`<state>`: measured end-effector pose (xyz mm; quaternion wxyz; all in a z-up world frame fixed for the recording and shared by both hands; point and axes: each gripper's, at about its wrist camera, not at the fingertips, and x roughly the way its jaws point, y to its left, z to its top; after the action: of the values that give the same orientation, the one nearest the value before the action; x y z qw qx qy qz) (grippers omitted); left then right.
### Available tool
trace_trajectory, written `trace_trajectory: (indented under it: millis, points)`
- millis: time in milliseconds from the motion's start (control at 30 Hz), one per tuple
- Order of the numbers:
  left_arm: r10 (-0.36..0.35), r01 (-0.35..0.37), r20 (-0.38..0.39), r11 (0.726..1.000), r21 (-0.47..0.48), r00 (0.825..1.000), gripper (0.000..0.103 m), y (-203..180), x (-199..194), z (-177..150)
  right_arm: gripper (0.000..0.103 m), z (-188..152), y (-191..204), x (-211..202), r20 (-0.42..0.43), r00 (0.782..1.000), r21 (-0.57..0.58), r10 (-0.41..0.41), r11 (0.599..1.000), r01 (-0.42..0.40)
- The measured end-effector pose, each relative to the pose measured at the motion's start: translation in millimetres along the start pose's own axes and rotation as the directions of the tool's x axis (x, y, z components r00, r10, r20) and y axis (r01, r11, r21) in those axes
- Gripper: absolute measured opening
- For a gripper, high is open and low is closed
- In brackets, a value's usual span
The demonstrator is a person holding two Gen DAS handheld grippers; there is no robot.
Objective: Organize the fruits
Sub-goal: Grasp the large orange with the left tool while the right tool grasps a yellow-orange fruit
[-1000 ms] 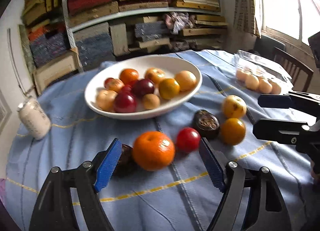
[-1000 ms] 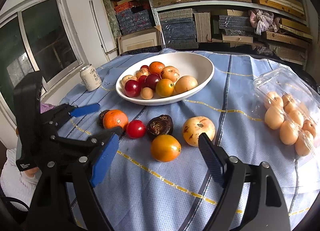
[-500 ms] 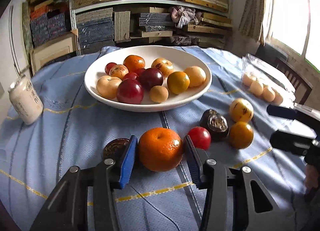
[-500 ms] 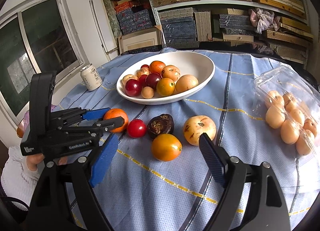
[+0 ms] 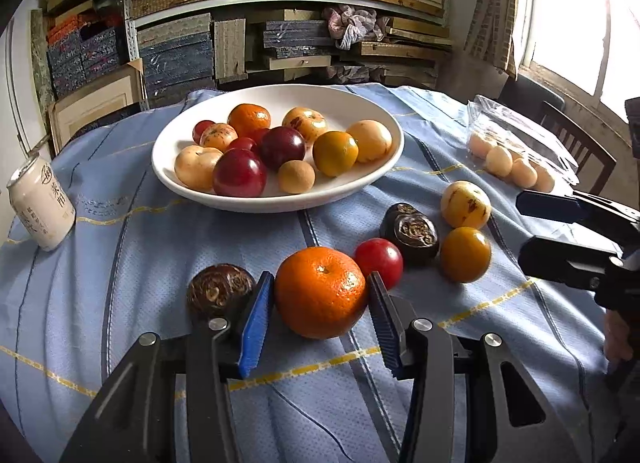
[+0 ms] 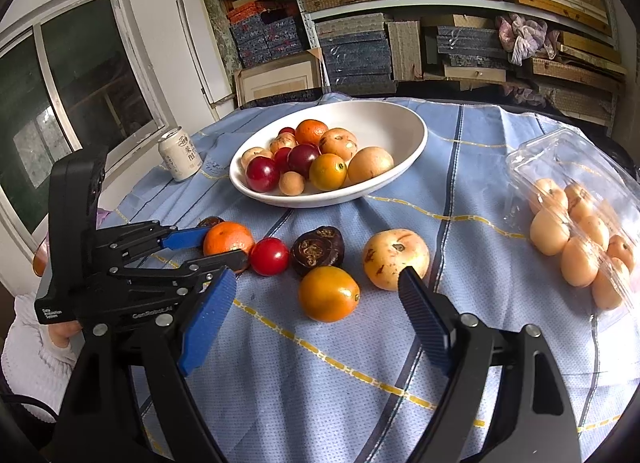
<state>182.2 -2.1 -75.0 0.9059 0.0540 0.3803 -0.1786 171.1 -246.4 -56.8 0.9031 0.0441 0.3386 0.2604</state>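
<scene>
My left gripper (image 5: 320, 299) closes its blue pads on the mandarin orange (image 5: 321, 291), one pad against each flank, on the tablecloth (image 5: 160, 247) in front of the white bowl (image 5: 384, 119); the fruit appears to rest on the cloth, though the contact is hard to read. The squeeze sits across the widest part so the round fruit cannot roll out. A dark passion fruit (image 5: 220, 290) lies just outside the left pad, a cherry tomato (image 5: 379, 259) just outside the right, so I keep the pads narrow. My right gripper (image 6: 316, 319) hangs wide open and empty, nearer me than the bowl, facing a small orange citrus (image 6: 329, 293), ready for the next pick.
</scene>
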Motion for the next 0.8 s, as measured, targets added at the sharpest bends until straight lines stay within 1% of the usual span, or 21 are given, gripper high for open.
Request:
trace_trajectory:
  millis: [133,267,333,367,467,533,567,600,667,700,800]
  points:
    - [-0.006,0.006,-0.008,1.0,0.003,1.0,0.048,-2,-7,-7,0.081,-3,2,-5,-0.016,1.0,-0.035,0.011,0.999,-0.012]
    - [-0.002,0.002,-0.016,1.0,0.005,1.0,0.048,-4,-13,-13,0.08,-13,15,-3,-0.053,0.999,-0.129,-0.009,0.992,0.002]
    - [0.005,-0.005,-0.015,1.0,0.015,1.0,0.048,-6,-14,-14,0.072,-19,22,3,-0.076,0.997,-0.169,-0.024,0.986,0.011]
    - [0.01,-0.01,-0.014,1.0,0.021,1.0,0.048,-7,-14,-15,0.071,-20,24,5,-0.082,0.996,-0.176,-0.029,0.984,0.014]
    - [0.003,-0.002,-0.039,1.0,0.025,0.999,0.048,-10,-10,-16,0.066,-21,22,13,-0.091,0.995,-0.165,-0.05,0.986,0.034]
    - [0.015,-0.012,-0.079,0.999,0.029,0.997,0.048,-12,-2,-17,0.062,-20,18,18,-0.094,0.994,-0.147,-0.057,0.988,0.043]
    - [0.008,-0.006,-0.091,1.0,0.022,0.996,0.048,-12,0,-18,0.062,-19,16,19,-0.093,0.994,-0.134,-0.06,0.99,0.047]
    - [-0.001,0.002,-0.087,1.0,0.016,0.996,0.048,-11,-1,-18,0.062,-18,14,20,-0.09,0.994,-0.122,-0.061,0.991,0.049]
    - [-0.043,0.042,-0.081,0.999,-0.019,0.996,0.048,-6,-2,-18,0.062,-15,9,23,-0.093,0.994,-0.098,-0.059,0.994,0.05]
    - [-0.05,0.048,-0.079,0.998,-0.028,0.996,0.048,-5,-2,-18,0.061,-14,7,25,-0.097,0.994,-0.089,-0.059,0.995,0.051]
    - [-0.03,0.029,-0.079,0.999,-0.014,0.996,0.047,-8,-2,-18,0.059,-12,6,30,-0.1,0.993,-0.074,-0.057,0.996,0.049]
